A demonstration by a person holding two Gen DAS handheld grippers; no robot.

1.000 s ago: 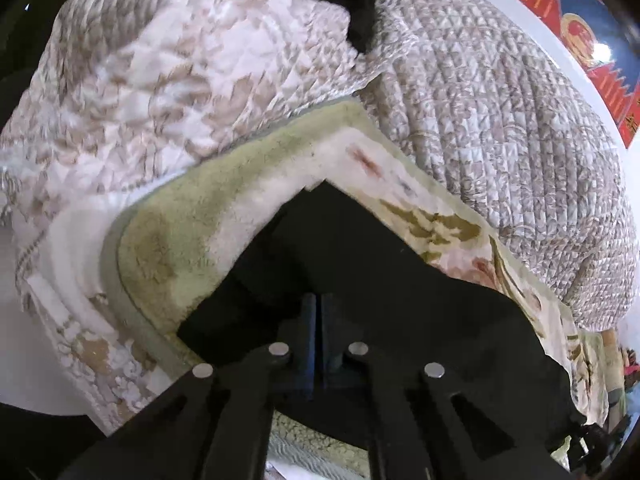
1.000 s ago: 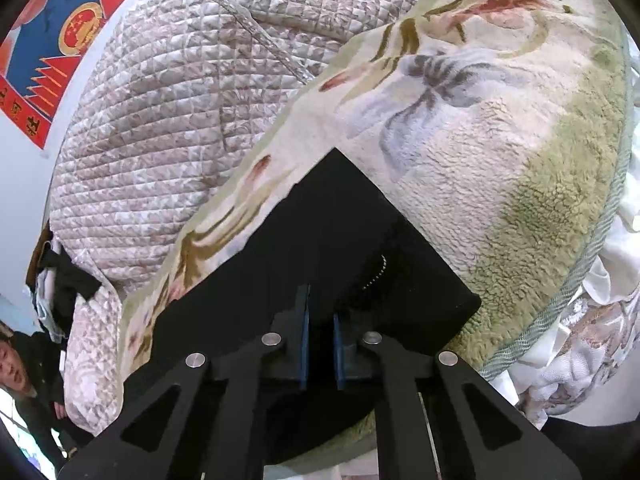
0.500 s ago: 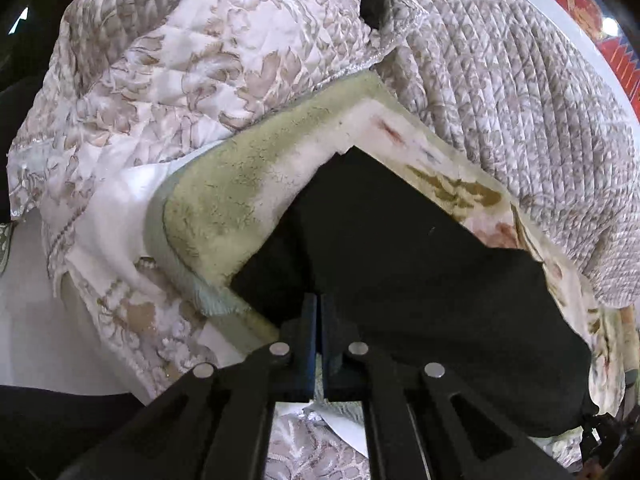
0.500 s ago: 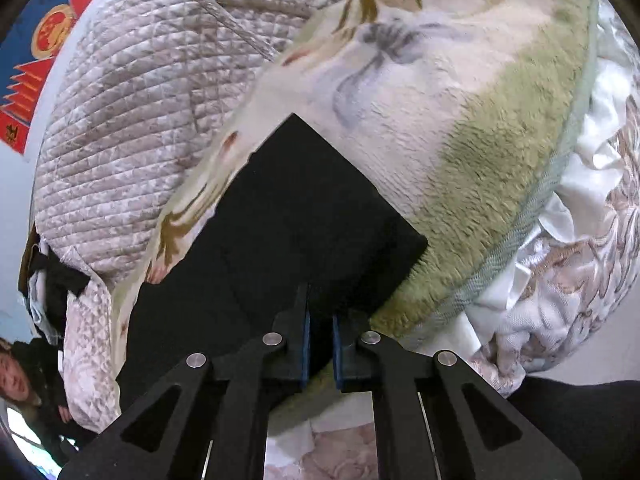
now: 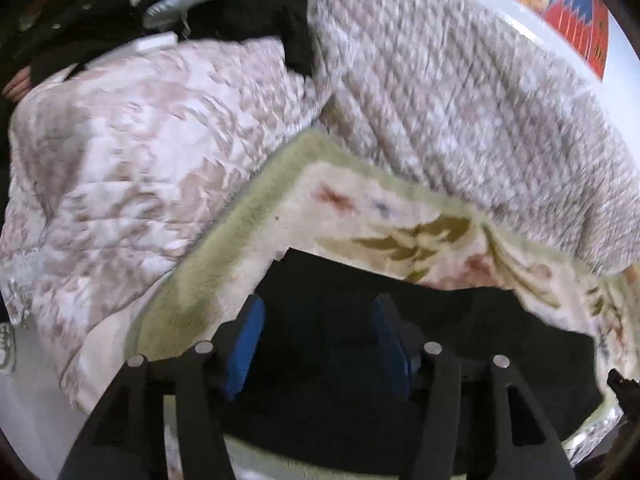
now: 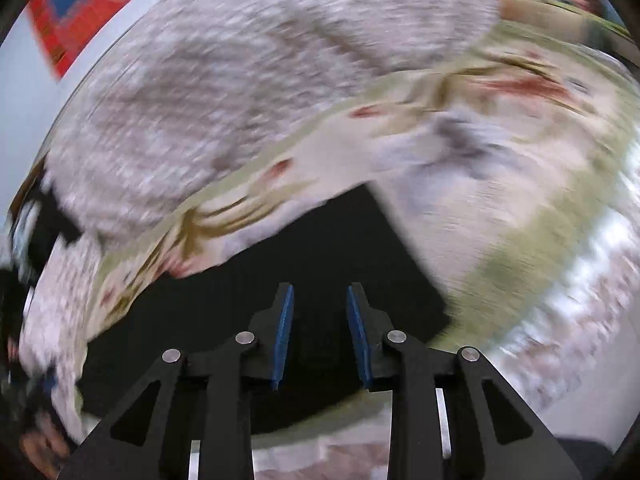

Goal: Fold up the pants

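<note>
In the left wrist view, at the far left, a quilt (image 5: pixel 132 152) with pale pink flowers lies in a heap, and behind it there are dark clothes (image 5: pixel 240 20). To the right of this quilt is a second, grey-beige cover (image 5: pixel 460 112) with small diamond stitching. At the far right a red and blue poster (image 5: pixel 568 8) is on the white wall. Near the camera a blanket (image 5: pixel 224 264) with a green border and a flower print is spread, and the pants (image 5: pixel 460 344), black and folded into a flat shape, lie on it. The left gripper (image 5: pixel 316 344) is above the left part of the pants. Its jaws have just been opening and now stand apart, and the blue pads (image 5: pixel 244 344) press on nothing; the black cloth is seen below the gap, released.

In the right wrist view, which is blurred, the poster (image 6: pixel 80 12) is at the far left and the grey-beige cover (image 6: pixel 240 80) is next to it. The blanket (image 6: pixel 500 184) fills the right half, with the green border running down the right side. The pants (image 6: pixel 320 248) lie on the blanket, with one sharp corner pointing far and right. The right gripper (image 6: pixel 320 336) is above the near right part of the pants. Its jaws also have just been opening, though less wide than the left ones, and the blue pads (image 6: pixel 284 336) do not grip the cloth.
</note>
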